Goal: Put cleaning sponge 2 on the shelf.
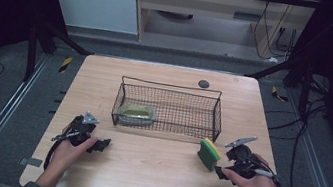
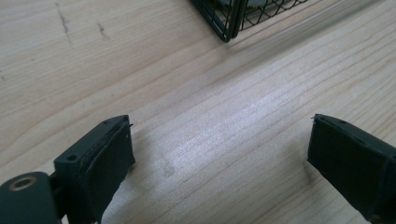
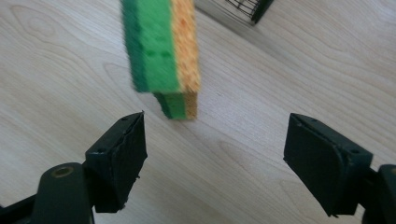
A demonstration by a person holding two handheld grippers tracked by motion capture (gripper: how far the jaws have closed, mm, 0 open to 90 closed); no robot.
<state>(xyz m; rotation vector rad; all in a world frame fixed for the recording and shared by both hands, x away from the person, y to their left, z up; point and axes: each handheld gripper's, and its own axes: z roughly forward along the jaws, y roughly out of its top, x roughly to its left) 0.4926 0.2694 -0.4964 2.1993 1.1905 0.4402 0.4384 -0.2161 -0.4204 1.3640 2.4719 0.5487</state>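
Sponge (image 3: 163, 51): green scouring layer bonded to yellow-orange foam, stood on edge on table (image 1: 152, 172), just ahead of right gripper (image 3: 215, 154), jaws wide, untouching. Left gripper (image 2: 219, 158): wide, empty.

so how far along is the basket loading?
Looks done: one yellowish item sits in the wire basket at its left end. In hand: nothing gripped; the right gripper is open facing the green-and-yellow sponge, which stands on edge on the table, apart from its pads. Likely left: grasp the sponge and put it in the basket. The left gripper is open over bare wood.
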